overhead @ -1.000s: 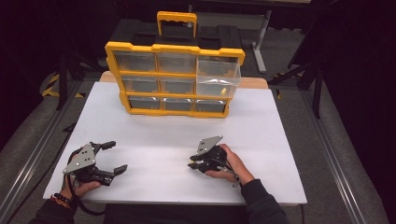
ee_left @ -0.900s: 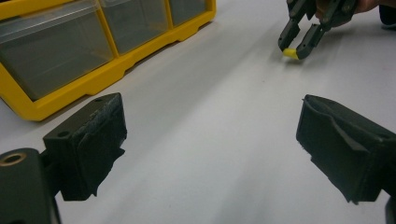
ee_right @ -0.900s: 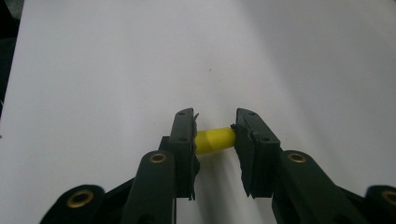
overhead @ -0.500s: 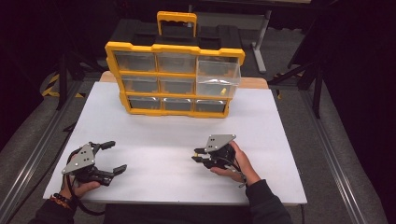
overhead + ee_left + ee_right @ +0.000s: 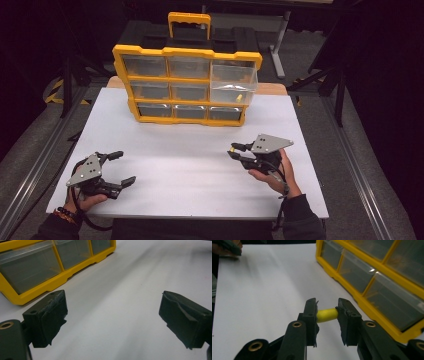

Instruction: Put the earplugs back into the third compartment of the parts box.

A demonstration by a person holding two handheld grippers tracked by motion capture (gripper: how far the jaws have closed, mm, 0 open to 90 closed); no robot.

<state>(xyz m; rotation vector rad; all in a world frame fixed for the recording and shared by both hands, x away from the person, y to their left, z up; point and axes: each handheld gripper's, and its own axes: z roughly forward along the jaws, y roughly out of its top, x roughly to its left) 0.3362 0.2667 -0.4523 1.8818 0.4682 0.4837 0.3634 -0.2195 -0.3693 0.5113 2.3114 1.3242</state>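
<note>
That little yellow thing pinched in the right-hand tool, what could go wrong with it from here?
The right gripper holds the small yellow piece only by its two ends between the fingers, so it might twist or pop out over the white table. If it is meant for the pulled-out drawer of the yellow organizer, that opening looks small and a drop could miss it. The left gripper is open and idle, no help in catching it.

No text, label, brand, number or sign can be read anywhere, neither on the yellow drawer organizer [image 5: 186, 85] nor on the white table [image 5: 190, 165].
</note>
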